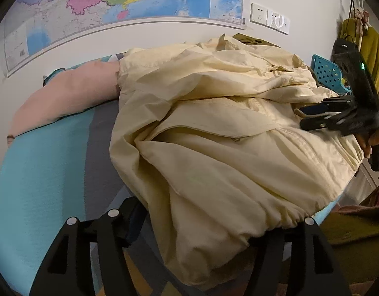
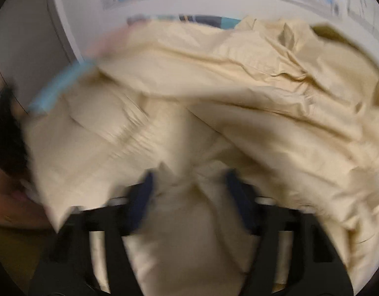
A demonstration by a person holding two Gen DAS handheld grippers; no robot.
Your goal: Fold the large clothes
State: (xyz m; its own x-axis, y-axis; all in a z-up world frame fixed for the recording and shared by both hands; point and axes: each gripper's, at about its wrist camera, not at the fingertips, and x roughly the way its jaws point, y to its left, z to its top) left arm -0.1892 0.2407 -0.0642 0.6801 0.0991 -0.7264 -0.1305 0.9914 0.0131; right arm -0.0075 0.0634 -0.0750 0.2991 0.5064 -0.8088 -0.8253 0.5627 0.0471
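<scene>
A large cream-yellow jacket (image 1: 226, 128) lies crumpled on a bed with a teal and grey sheet (image 1: 41, 162). My left gripper (image 1: 189, 222) stands open at the jacket's near gathered hem; the cloth drapes over the gap between its fingers and hides the right finger. My right gripper (image 1: 310, 117) hovers over the jacket's right side in the left wrist view. In the blurred right wrist view its jaws (image 2: 189, 185) stand wide apart with jacket cloth (image 2: 214, 98) bunched between them.
A pink pillow (image 1: 66, 96) lies at the bed's far left. A wall map (image 1: 115, 5) and sockets (image 1: 269, 17) are behind. A blue perforated basket (image 1: 327, 71) and hanging olive clothes (image 1: 369, 49) stand at right. Olive cloth (image 1: 357, 224) lies at the near right.
</scene>
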